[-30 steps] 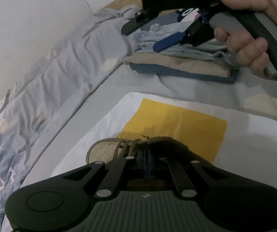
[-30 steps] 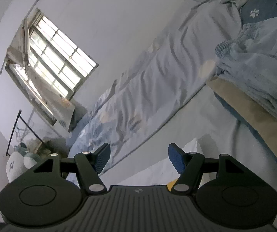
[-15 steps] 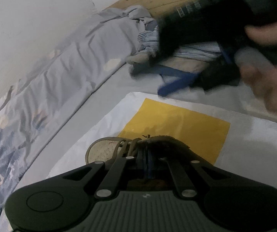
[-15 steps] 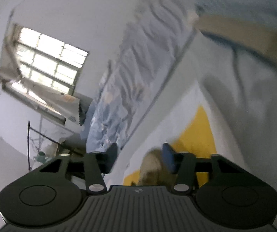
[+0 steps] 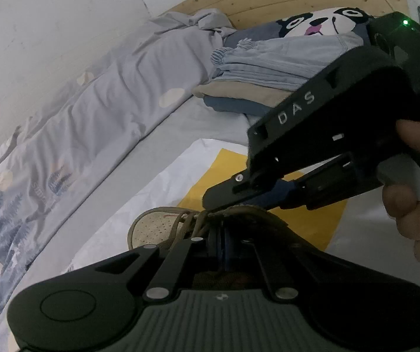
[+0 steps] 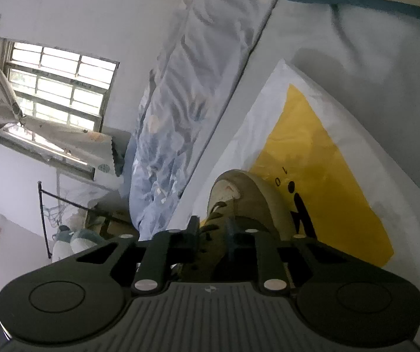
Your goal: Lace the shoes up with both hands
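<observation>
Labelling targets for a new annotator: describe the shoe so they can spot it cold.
On the grey bed, find the white sheet with the yellow panel lying flat on it. The shoe stands at that panel's edge: a worn tan sneaker with brown laces, the only footwear among bedding and folded clothes.

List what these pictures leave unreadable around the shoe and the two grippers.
- Left wrist view: the left gripper is shut; what it pinches is too dark to tell.
- Left wrist view: the right gripper covers the shoe collar; its tip contact is hidden.
- Right wrist view: the right gripper's body hides the shoe's heel; laces between its closing jaws look unpinched.
</observation>
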Tool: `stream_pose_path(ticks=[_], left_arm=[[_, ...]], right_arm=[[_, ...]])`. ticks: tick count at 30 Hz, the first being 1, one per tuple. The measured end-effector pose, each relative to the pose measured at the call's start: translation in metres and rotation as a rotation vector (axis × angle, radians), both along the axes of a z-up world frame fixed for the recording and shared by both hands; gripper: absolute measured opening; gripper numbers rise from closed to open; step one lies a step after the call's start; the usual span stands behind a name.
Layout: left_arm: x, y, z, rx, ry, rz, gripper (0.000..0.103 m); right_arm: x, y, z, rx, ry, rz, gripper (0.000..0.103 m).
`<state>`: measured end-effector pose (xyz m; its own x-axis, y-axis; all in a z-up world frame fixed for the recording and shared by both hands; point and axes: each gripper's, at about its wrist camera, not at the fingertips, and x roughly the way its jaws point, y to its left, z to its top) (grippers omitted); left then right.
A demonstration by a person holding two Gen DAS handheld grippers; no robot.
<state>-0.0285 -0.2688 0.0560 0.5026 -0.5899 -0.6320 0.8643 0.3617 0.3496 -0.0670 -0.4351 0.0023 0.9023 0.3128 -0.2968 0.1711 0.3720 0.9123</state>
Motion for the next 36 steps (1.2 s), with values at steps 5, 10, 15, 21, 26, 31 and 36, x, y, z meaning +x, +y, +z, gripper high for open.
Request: stream_pose_path(ticks=[5,10,15,21,26,31,36], left_arm=[[0.0,0.0,-0.001,-0.009,0.0,0.011,0.001],[0.001,0.002,-0.001,-0.021,0.007,0.041,0.009],[0.0,0.007,0.003,-0.034,-0.001,0.051,0.009],[-0.005,0.02,0.01,-0.062,-0.027,0.103,0.009],[-0.014,0.034,0.018,-0.11,-0.032,0.146,0.009],[-0.029,0.046,0.026,-0.153,-0.046,0.203,0.009],[-0.036,0.072,0.033,-0.284,-0.013,0.303,0.019]], right_arm=[[-0.002,0.001,-0.007,0.04,0.002,-0.026,0.011],[-0.004,0.006,0.003,-0.035,-0.008,-0.041,0.0],[-0.011,-0.003,0.022,-0.14,-0.022,-0.095,0.0],[-0.028,-0.037,0.037,-0.213,-0.002,-0.275,0.0],[-0.025,-0.051,0.039,-0.182,-0.001,-0.226,0.003],[-0.019,-0.031,0.035,-0.163,0.007,-0.148,0.023],[-0.016,-0.009,0.037,-0.192,-0.005,-0.094,0.037]])
